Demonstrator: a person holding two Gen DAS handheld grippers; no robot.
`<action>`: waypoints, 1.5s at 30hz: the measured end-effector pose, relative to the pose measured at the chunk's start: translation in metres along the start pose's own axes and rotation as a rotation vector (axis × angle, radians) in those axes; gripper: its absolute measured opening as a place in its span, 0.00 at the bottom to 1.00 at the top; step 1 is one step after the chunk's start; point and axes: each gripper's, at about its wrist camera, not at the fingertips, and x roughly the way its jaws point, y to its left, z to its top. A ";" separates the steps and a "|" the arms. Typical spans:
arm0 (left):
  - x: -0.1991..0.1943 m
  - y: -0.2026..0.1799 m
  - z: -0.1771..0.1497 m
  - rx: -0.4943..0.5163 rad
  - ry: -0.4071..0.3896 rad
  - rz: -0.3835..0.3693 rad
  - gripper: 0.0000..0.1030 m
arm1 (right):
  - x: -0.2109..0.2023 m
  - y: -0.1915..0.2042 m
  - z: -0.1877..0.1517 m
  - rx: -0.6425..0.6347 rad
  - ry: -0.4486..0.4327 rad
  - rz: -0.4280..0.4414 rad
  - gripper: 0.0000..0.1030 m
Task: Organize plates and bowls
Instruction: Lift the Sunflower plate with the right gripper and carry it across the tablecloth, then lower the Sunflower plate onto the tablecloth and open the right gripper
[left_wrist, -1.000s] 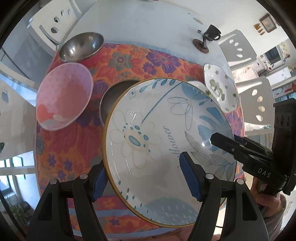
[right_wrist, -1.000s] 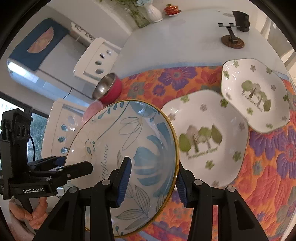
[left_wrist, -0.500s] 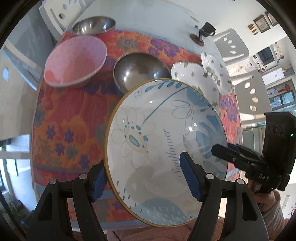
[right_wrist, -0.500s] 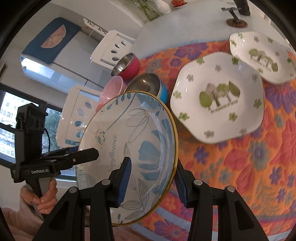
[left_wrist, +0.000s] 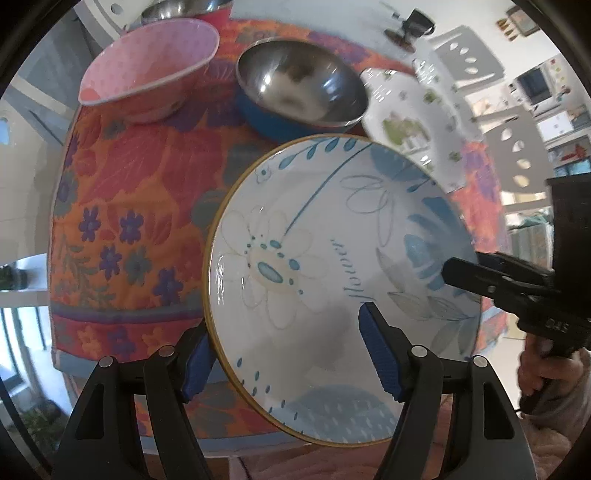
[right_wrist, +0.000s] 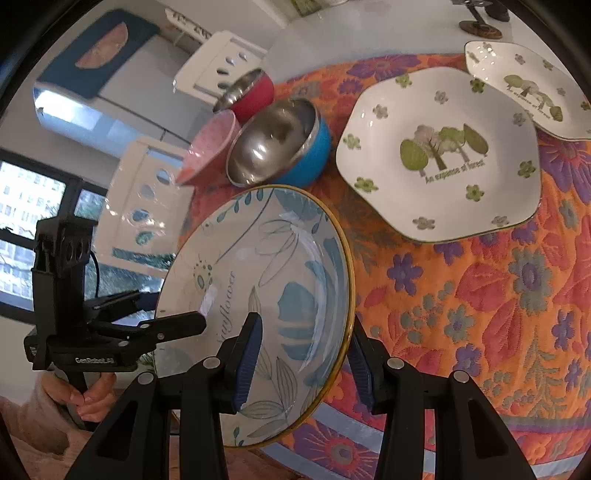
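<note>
Plate handling, two-gripper carry: you have the sunflower plate (left_wrist: 332, 258) clamped at opposite rims, the left gripper (left_wrist: 291, 350) pinching one edge and the right gripper (right_wrist: 303, 354) pinching the other, each with one blue pad on the painted face and one behind the rim. Neither pair of fingers is fully together; both are closed on the plate. The plate hangs tilted in front of both tools, above the near part of the flowered cloth (right_wrist: 480, 314), and appears clear of it.

Ahead of your right gripper lies the large tree-pattern plate (right_wrist: 443, 155), with a smaller tree-pattern plate (right_wrist: 528, 88) beyond it. Ahead of your left gripper stand the blue steel bowl (left_wrist: 299, 92) and the pink bowl (left_wrist: 147, 70), with a red steel bowl (right_wrist: 251, 92) farther off.

Judgement: the step is setting this plate down with the other plates. Recommendations:
- Keep both grips matched; if one hand leads, the rim may twist out of the pads.
- Level the plate before lowering; its far rim sits close to the blue steel bowl and could knock it.
- Release only once the plate is fully supported, both hands together.
</note>
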 end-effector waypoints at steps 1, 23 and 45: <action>0.004 0.002 0.000 -0.005 0.004 0.004 0.68 | 0.004 0.001 -0.001 -0.006 0.010 -0.009 0.44; 0.042 0.022 0.008 -0.038 0.013 0.077 0.68 | 0.065 0.007 0.013 -0.023 0.162 -0.076 0.44; 0.052 -0.003 0.001 -0.060 0.005 0.199 0.68 | 0.078 0.006 0.017 -0.065 0.216 -0.086 0.44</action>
